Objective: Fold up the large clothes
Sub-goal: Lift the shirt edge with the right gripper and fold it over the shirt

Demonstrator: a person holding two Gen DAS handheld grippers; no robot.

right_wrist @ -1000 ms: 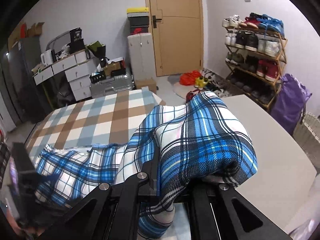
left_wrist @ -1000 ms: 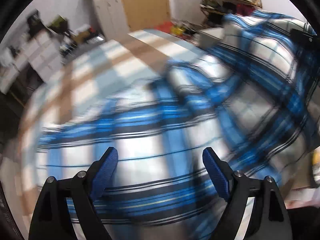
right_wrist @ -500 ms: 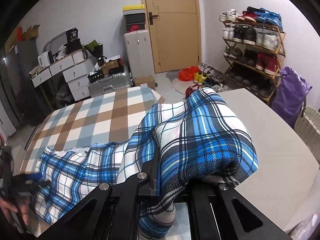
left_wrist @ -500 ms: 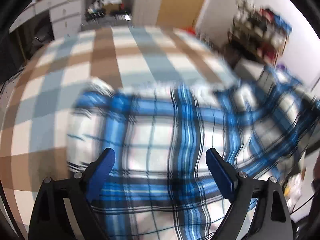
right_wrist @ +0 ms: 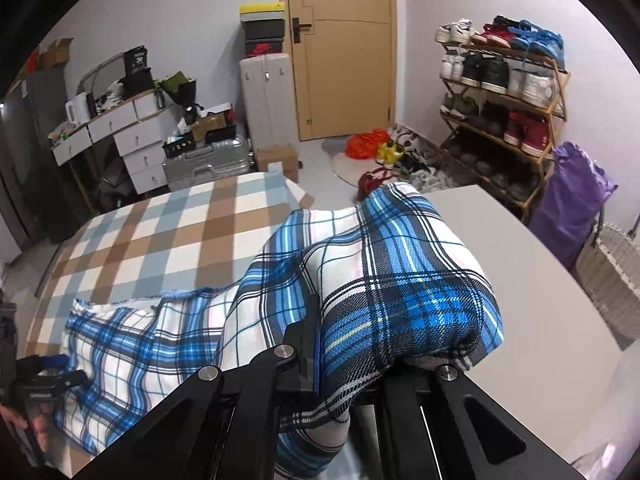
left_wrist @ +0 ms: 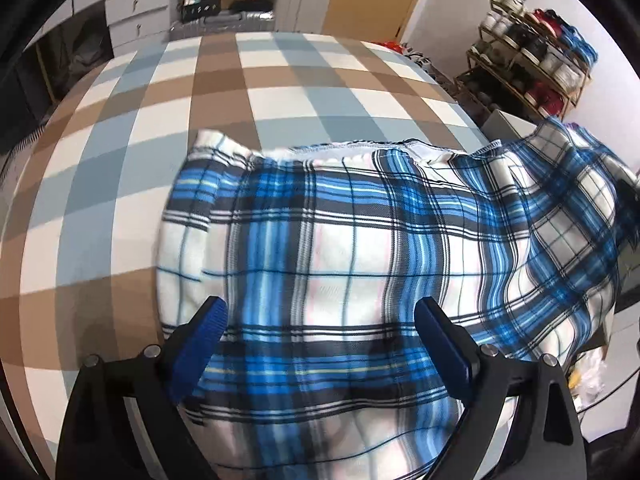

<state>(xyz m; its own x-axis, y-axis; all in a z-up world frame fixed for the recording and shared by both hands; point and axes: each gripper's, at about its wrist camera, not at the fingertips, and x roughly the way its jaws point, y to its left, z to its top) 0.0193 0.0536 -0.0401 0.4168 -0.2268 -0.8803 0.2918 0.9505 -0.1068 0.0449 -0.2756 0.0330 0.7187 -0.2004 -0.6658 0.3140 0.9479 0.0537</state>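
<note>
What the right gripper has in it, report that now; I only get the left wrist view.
Observer: The right gripper is shut on a bunch of the blue plaid garment, which drapes over its fingers.
Operator: Tell me what lies below that bunch.
Observer: The line where the checked cloth meets a bare grey tabletop.
Operator: Say what stands past the table's right side.
Observer: A wicker basket, beside a purple bag.
</note>
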